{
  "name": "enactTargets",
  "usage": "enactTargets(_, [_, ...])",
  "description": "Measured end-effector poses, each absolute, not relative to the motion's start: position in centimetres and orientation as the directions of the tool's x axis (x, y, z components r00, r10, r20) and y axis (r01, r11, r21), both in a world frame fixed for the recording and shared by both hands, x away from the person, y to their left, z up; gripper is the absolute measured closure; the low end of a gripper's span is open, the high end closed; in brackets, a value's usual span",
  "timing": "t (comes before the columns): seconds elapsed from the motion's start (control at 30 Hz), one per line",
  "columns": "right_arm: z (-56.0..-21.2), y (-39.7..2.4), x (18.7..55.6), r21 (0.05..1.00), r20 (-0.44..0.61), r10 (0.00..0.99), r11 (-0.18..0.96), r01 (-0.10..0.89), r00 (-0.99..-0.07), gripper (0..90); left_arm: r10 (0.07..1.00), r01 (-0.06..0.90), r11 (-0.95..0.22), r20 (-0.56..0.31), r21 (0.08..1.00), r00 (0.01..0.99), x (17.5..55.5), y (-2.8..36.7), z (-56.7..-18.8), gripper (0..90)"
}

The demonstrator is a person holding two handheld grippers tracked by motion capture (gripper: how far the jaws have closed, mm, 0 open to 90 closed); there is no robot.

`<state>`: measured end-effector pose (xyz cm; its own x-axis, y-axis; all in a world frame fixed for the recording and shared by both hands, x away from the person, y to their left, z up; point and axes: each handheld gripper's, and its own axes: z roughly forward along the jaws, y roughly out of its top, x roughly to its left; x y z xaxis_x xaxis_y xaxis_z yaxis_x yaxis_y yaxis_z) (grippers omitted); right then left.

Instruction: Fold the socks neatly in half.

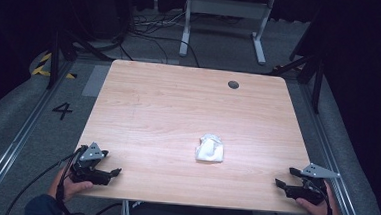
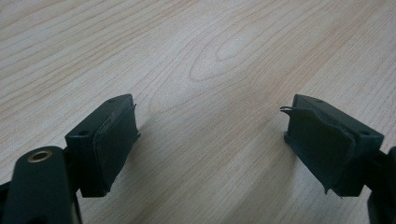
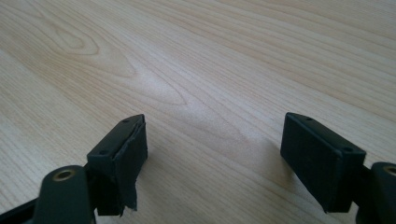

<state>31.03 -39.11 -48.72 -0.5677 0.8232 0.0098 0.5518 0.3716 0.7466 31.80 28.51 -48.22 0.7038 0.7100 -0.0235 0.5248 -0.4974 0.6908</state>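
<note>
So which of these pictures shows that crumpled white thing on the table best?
The high view: the crumpled white thing lies whole on the wooden table, between the two grippers and apart from both. The left and right gripper views look along open jaws at bare wood, with no white thing.

A single black numeral "4" (image 1: pixel 62 110) can be read in the high view. It stands on the grey floor (image 1: pixel 7 126) to the left of the desk (image 1: pixel 144 99), just beside a metal rail that runs along that side. Farther back on the same side, yellow-and-black hazard striping (image 1: pixel 43 64) marks the floor; it carries no letters. No writing, label or brand can be read on the desk top.
</note>
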Motion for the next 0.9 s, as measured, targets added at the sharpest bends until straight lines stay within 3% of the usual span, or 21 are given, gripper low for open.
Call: enactTargets(0.9, [-48.73,-39.19,31.14,0.749,0.015,0.831,0.359,0.556,-0.556,23.9,0.707,0.517,-0.51,-0.007,0.688,0.707,31.87,28.55,-48.21,16.6])
